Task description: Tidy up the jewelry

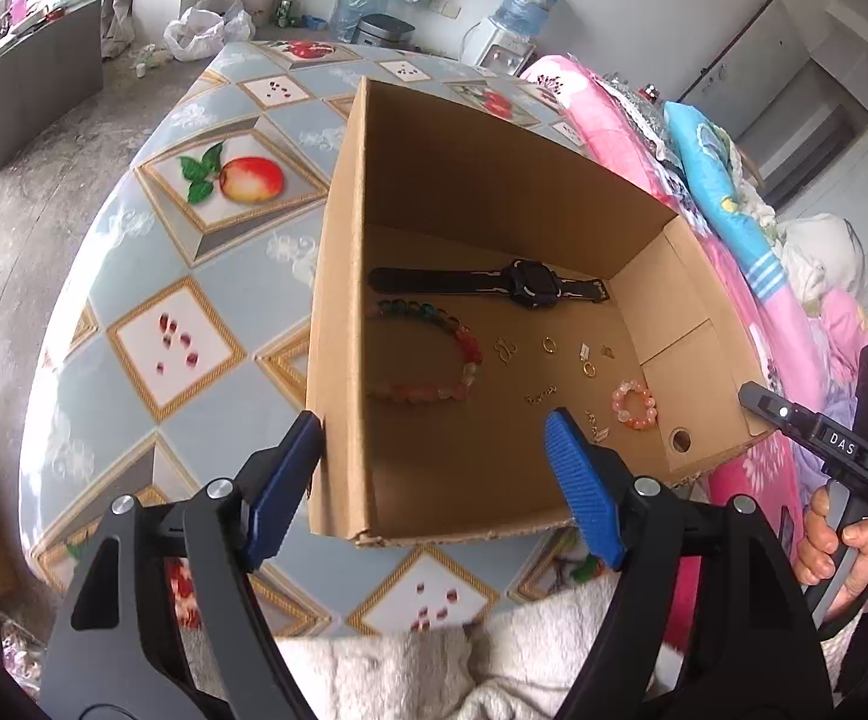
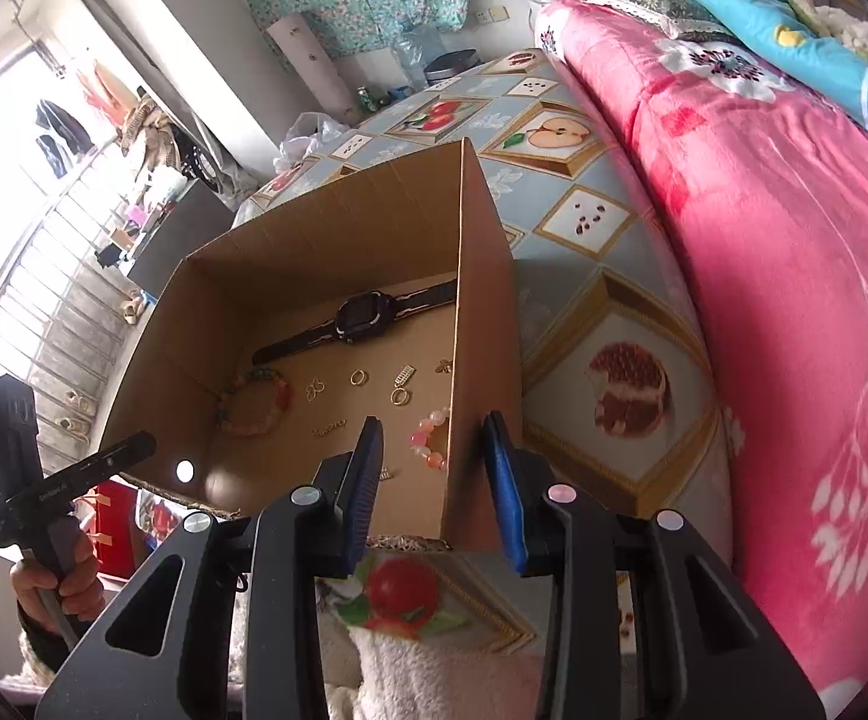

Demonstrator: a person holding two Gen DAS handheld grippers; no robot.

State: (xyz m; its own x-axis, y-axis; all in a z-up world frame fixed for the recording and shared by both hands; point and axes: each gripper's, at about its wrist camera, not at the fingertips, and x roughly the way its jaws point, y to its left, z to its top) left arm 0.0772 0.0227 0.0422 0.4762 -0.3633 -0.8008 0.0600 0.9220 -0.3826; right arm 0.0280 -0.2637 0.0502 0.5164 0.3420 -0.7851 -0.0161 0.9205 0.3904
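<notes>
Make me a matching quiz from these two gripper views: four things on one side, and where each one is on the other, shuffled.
Things:
1. black watch
2. small pink bead bracelet
3. large multicolour bead bracelet
4. cardboard box

Places:
A. on the fruit-print tablecloth
B. box floor, along the far wall
C. box floor, near the round hole in the wall
D. box floor, next to the watch strap's long end

Pairs: 1-B, 2-C, 3-D, 4-A

Cardboard box (image 1: 344,324) on table (image 1: 194,324) (fruit-patterned)
</notes>
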